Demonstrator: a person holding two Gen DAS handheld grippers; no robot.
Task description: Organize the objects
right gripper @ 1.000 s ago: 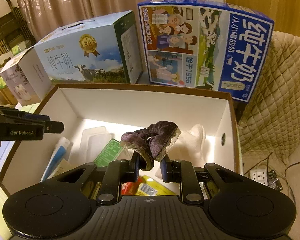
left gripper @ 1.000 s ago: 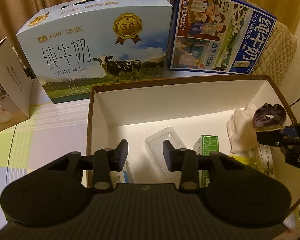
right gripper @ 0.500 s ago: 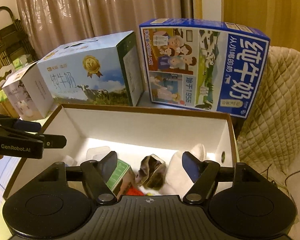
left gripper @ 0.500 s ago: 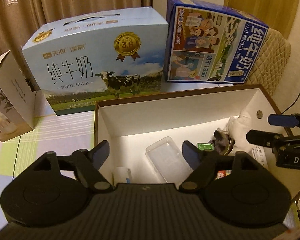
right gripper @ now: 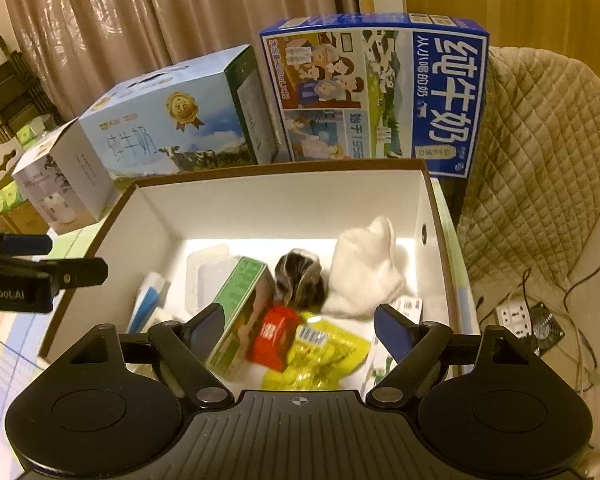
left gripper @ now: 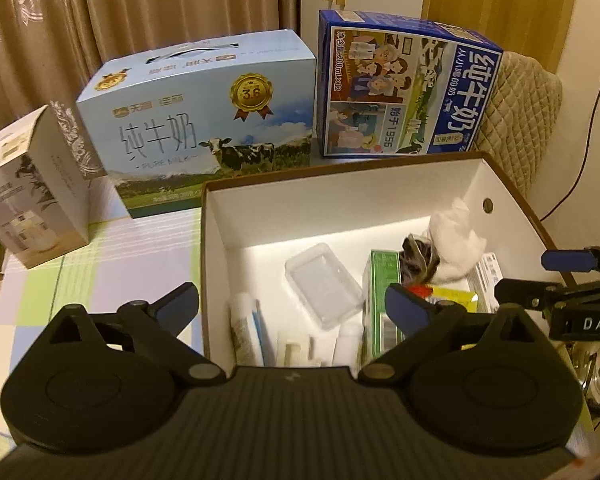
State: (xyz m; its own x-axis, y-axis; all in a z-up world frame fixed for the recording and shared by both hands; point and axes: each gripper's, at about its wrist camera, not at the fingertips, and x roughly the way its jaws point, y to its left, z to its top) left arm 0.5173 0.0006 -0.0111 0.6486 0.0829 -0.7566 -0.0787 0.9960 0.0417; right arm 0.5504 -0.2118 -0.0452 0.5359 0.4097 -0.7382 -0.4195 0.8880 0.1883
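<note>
two grippers hang over an open white-lined box (left gripper: 216,240) on a checked tablecloth (left gripper: 100,260). from the left wrist, we see our left gripper (left gripper: 292,306) with its jaws opening wide and nothing between them, one finger outside the box's left wall, the other over its contents. on the box floor lie a clear plastic tray (left gripper: 322,284) near the middle, a green carton (left gripper: 380,280) just right of it, a dark scrunchie (left gripper: 416,260) touching a white cloth (left gripper: 456,244) in the far right corner, and a blue-and-white tube (left gripper: 248,328) along the left wall. our right gripper (left gripper: 556,276) reaches in from the right edge.

from the right wrist, we see the right gripper (right gripper: 300,326) with its jaws also opening and holding nothing; the scrunchie (right gripper: 300,280) rests on the floor beyond them, between the green carton (right gripper: 240,312) and the white cloth (right gripper: 364,276). a red packet (right gripper: 274,336) and a yellow packet (right gripper: 320,356) lie at the near edge. behind the box stand a pale blue milk carton (right gripper: 168,120) and a dark blue milk carton (right gripper: 380,92).
</note>
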